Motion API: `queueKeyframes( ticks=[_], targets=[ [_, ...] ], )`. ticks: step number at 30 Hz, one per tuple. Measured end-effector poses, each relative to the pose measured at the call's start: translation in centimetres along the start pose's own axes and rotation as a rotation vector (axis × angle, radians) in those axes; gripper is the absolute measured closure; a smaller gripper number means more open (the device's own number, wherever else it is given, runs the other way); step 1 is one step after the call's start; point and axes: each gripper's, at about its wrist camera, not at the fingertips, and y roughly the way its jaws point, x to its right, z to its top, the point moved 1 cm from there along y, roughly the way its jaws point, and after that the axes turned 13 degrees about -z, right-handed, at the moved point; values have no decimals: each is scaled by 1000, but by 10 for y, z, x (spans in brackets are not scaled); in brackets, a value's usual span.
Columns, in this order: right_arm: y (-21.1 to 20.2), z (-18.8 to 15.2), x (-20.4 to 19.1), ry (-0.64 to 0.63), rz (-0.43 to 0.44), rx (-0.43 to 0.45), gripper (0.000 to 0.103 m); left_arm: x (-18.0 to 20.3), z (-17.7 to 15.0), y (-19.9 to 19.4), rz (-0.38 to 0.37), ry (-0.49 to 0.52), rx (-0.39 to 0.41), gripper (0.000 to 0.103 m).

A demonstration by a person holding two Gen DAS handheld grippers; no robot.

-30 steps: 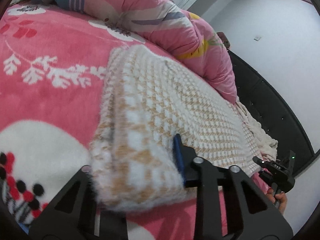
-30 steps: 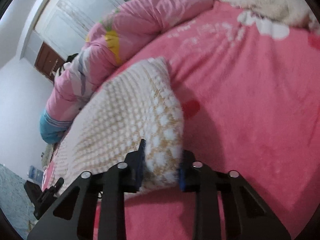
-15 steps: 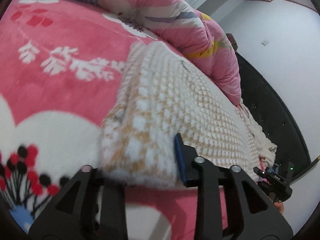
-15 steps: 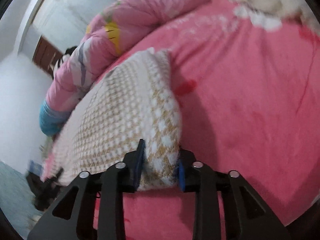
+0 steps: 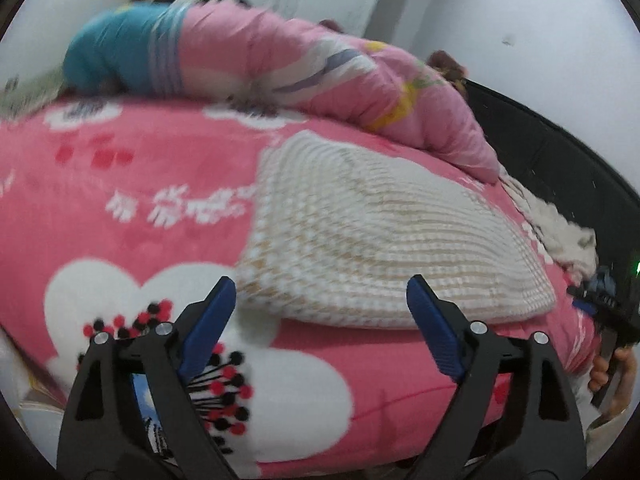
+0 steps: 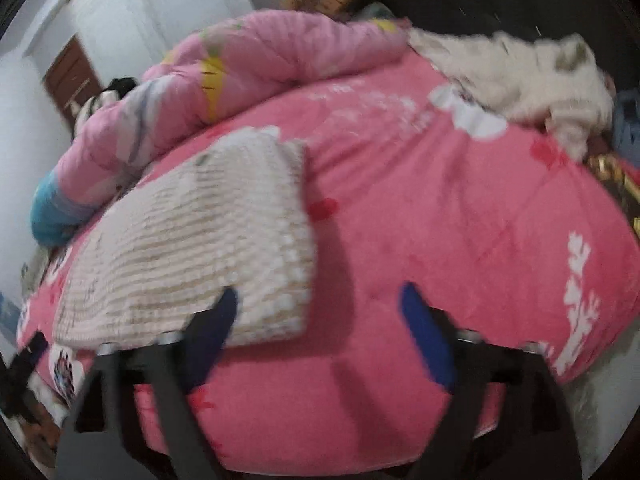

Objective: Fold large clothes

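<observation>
Both claws are letting go, and the knitted sweater (image 5: 384,236) lies folded on the bed, a cream-and-tan pad on the pink flowered blanket (image 5: 132,184), close to the bed's near edge. The left claw (image 5: 320,320) tilts downward over that near edge, its blue-padded jaws spreading wide; the fold's near left corner sits just beyond the gap, touched by neither pad. A clean release. The right claw (image 6: 316,328) angles down more steeply at the opposite corner, jaws also opening; its left finger (image 6: 212,332) crosses in front of the sweater's near right corner, but the pads press on nothing and only bare blanket shows between them. The right view is blurred. In the left view the right claw's black body shows at the far right beside the bed's edge, with the person's fingers (image 5: 608,376) curled round its handle. Behind the sweater, a rolled pink quilt (image 5: 320,80) runs along the bed's far edge, blue at one end. A fluffy white garment (image 6: 532,76) lies crumpled at the far right corner, against the dark headboard (image 5: 560,160).
</observation>
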Motion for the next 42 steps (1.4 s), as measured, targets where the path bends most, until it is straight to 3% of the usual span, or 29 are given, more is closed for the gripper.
queueKeyframes(
  ticks=[3, 7, 15, 19, 23, 25, 29, 32, 33, 35, 38, 40, 42],
  targets=[
    [-15, -3, -26, -98, -4, 51, 13, 29, 2, 4, -16, 95, -10, 13],
    [-24, -12, -56, -202, -14, 85, 10, 54, -1, 16, 2, 157, -43, 12],
    [-24, -21, -90, -299, 28, 72, 9, 71, 1, 33, 0, 172, -67, 9],
    [-18, 4, -94, -299, 77, 114, 9, 73, 31, 50, 62, 228, -38, 9],
    [26, 51, -113, -289, 111, 45, 9, 66, 76, 91, 102, 232, -35, 9],
    [48, 71, -132, -317, 129, 29, 9, 61, 97, 124, 85, 223, -74, 9],
    [94, 101, -171, -370, 122, 1, 9, 50, 118, 190, 128, 224, -167, 9],
    [150, 97, -192, -432, 120, -101, 9, 23, 106, 245, 234, 207, -301, 7],
    [164, 91, -193, -438, 131, -124, 8, 9, 96, 255, 202, 159, -308, 7],
    [166, 92, -186, -410, 178, -142, 7, 0, 94, 251, 152, 116, -280, 7],
    [152, 104, -187, -416, 176, -163, 12, 4, 107, 241, 118, 114, -278, 7],
    [140, 122, -193, -408, 196, -120, 15, 2, 124, 234, 75, 98, -224, 7],
    [147, 138, -198, -370, 188, -102, 15, -9, 141, 239, 152, 94, -185, 7]
  ],
)
